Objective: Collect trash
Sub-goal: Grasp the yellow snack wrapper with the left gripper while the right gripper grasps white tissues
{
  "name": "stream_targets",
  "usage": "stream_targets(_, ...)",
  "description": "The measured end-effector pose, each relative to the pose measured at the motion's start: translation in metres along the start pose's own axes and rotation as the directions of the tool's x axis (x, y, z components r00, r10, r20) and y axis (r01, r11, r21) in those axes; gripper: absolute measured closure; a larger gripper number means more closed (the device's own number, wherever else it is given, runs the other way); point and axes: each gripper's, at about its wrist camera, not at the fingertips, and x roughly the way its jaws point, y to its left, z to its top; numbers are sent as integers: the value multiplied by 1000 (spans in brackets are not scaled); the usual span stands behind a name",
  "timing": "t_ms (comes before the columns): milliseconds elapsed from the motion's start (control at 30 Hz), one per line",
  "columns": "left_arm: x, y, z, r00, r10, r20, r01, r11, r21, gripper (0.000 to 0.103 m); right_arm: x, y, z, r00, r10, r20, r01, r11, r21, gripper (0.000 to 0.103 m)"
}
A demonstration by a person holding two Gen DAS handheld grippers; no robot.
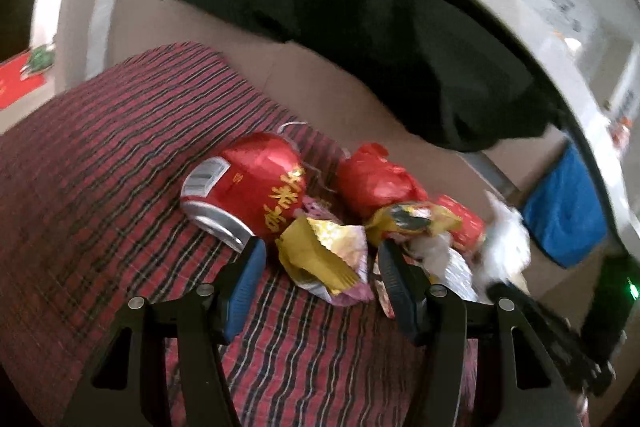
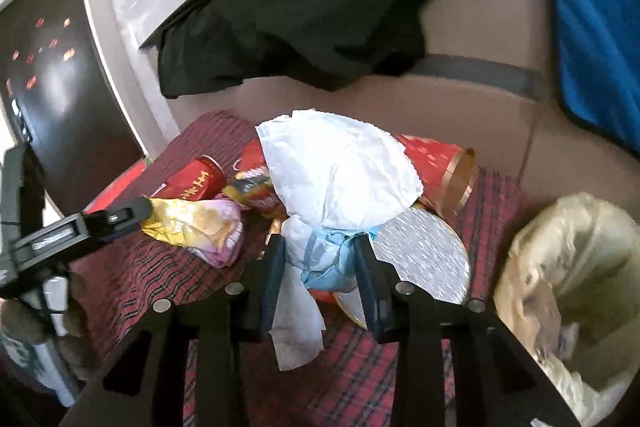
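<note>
**Mia:** Where is the trash?

**Ben:** In a pile on the striped red cloth. The bin with the bag sits at three o'clock from the right gripper.

**Mia:** What is the right one doing?

**Ben:** Its jaws pinch the white tissue. The tissue is big and crumpled, with a blue bit low down, and it stands up toward twelve.

**Mia:** And the left gripper?

**Ben:** Its jaws are wide apart. The yellow wrapper lies right between them. The red can lies on its side at eleven.
</note>
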Motion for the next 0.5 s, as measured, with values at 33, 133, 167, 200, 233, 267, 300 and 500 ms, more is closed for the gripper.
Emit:
stream_targets(33, 5, 0, -2, 1000, 19, -2, -19, 1000, -15, 44, 0, -3, -1, 1000, -2, -7, 3, 1000, 11, 71)
stream_targets(133, 21, 2, -8, 995, 86, -47, -88, 995, -42, 49, -2, -13, -8, 1000, 4, -20, -3, 999, 35, 71)
stream_targets(167, 23, 3, -11, 994, 89, -58, -91, 995, -48, 61, -4, -14, -10, 1000, 4, -20, -4, 999, 33, 71)
stream_targets(200, 25, 5, -14, 993, 97, -67, -101, 993, -57, 69, -5, -14, -11, 1000, -1, -20, 2, 1000, 26, 71)
stream_targets(233, 25, 5, -17, 992, 104, -68, -108, 992, -58, 69, -5, -15, -12, 1000, -8, -20, 8, 1000, 21, 71)
stream_targets(267, 23, 4, -19, 993, 103, -59, -107, 993, -55, 72, -10, -18, -17, 1000, -10, -17, 10, 1000, 17, 71)
stream_targets(300, 20, 3, -19, 994, 101, -51, -103, 994, -46, 75, -10, -18, -17, 1000, -10, -17, 10, 1000, 17, 71)
stream_targets(500, -12, -23, -18, 990, 132, 42, -134, 989, 58, 77, -19, -28, -22, 1000, -3, 0, 3, 999, 46, 71)
